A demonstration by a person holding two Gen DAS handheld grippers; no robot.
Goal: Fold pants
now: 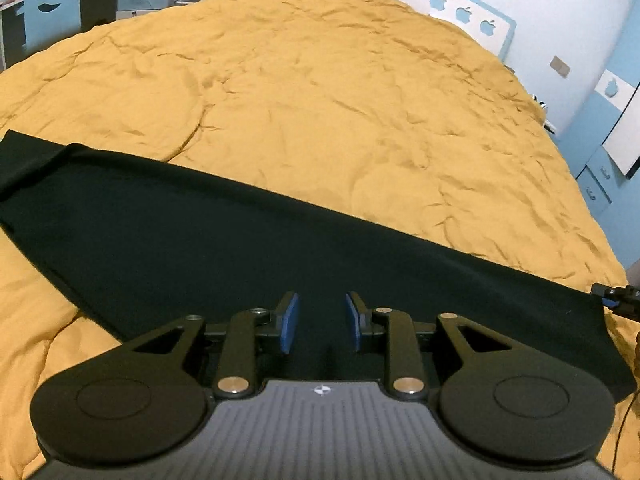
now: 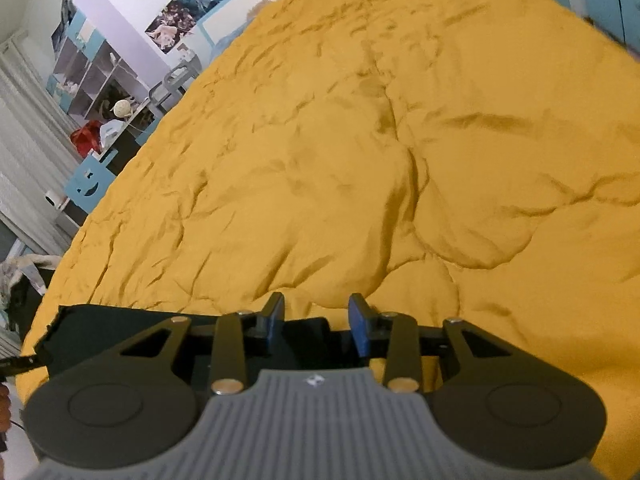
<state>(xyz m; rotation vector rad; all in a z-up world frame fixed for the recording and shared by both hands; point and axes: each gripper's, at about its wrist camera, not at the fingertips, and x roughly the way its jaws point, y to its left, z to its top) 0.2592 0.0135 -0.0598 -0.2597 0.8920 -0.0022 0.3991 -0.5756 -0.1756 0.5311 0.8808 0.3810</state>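
Both tools, left [image 1: 322, 322] and right [image 2: 316, 322], hang partly open and empty over black pants [image 1: 240, 236] lying flat on the bed's near edge [image 1: 320, 100]; you're handling soft, limp fabric, so pinch its corners.

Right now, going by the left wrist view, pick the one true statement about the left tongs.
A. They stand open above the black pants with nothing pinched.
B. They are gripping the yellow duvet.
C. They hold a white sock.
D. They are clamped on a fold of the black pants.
A: the left tongs show a clear gap between their blue pads, with the black pants lying flat on the yellow duvet beneath, unpinched.
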